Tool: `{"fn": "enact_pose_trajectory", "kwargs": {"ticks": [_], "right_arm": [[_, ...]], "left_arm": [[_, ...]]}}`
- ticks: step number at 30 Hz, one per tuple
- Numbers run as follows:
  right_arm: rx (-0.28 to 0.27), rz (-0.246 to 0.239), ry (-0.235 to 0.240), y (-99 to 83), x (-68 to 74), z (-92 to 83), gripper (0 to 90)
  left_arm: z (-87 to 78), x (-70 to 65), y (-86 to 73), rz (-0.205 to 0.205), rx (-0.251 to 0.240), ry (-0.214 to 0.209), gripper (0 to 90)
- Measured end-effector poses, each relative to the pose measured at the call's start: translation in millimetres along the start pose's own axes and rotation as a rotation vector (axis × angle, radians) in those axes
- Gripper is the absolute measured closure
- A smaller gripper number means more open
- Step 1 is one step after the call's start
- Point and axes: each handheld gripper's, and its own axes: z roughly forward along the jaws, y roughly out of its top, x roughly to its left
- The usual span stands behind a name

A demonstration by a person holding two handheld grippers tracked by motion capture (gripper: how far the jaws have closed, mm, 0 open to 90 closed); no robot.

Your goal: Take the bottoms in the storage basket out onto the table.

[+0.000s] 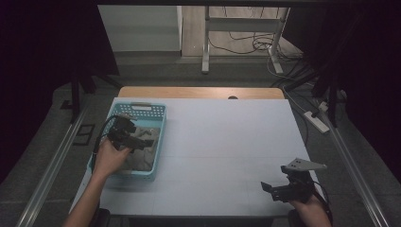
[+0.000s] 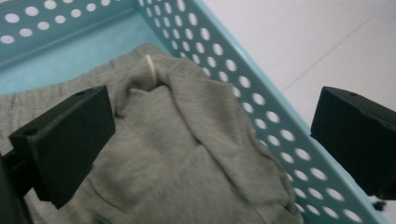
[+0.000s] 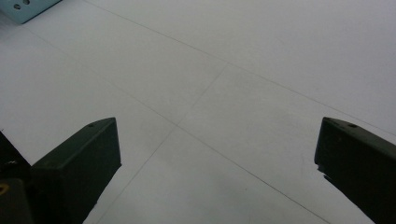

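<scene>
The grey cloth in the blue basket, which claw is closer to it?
Left. The left claw hangs open over the grey cloth; the right claw is far across the table.

Grey ribbed garment (image 2: pixel 187 154) in a light-blue basket (image 2: pixel 261 107) dotted with holes, on a white table (image 1: pixel 227 142)

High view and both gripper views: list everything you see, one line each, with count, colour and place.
basket: one, light blue, perforated walls, left side of the table.
garment: one, grey knit, lying crumpled inside the basket.
table: one, white top with a wooden far edge.
power strip: one, white, on the floor to the right of the table.
cables: several, dark, on the floor beyond the table.
left gripper: one, black, jaws open above the garment.
right gripper: one, black, jaws open over the bare table, near right.
</scene>
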Motion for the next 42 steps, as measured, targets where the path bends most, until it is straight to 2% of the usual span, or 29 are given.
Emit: {"fn": "enact_pose_trajectory", "kwargs": {"ticks": [7,8,15,21,24,26,29,33,38,40,42], "right_arm": [[0.001,-0.002,0.003,0.1,-0.2,0.3,0.7],[0.001,-0.003,0.003,0.1,-0.2,0.3,0.7],[0.005,-0.007,0.003,0.2,0.2,0.6,0.7],[0.007,-0.007,0.005,0.3,0.5,1.0,0.7],[0.007,-0.008,0.005,0.3,0.6,1.0,0.7],[0.009,-0.012,0.005,0.4,0.5,1.1,0.7],[0.011,-0.017,0.005,0.5,0.9,1.3,0.7],[0.013,-0.015,0.004,0.7,1.6,1.7,0.7],[0.013,-0.026,0.003,0.8,1.8,1.6,0.7],[0.012,-0.029,0.001,0.8,2.0,1.6,0.7],[0.009,-0.029,-0.001,0.6,2.7,1.4,0.7]], "left_arm": [[11.1,10.3,3.6,-0.004,0.049,0.038,0.0],[14.6,12.6,4.0,-0.006,0.072,0.048,0.0],[27.9,23.3,0.5,-0.028,0.155,0.071,0.0],[42.2,30.5,-4.8,-0.033,0.212,0.066,0.0],[45.7,31.6,-6.2,-0.039,0.217,0.059,0.0],[52.8,30.7,-7.5,-0.033,0.241,0.062,0.0],[60.1,25.3,-5.7,0.001,0.282,0.097,0.0],[68.3,20.7,-0.7,0.015,0.344,0.139,0.0],[74.7,18.1,1.1,0.042,0.38,0.178,0.8],[72.9,19.6,2.1,0.049,0.389,0.183,5.1],[69.6,21.4,2.0,0.036,0.379,0.19,12.7]]}}
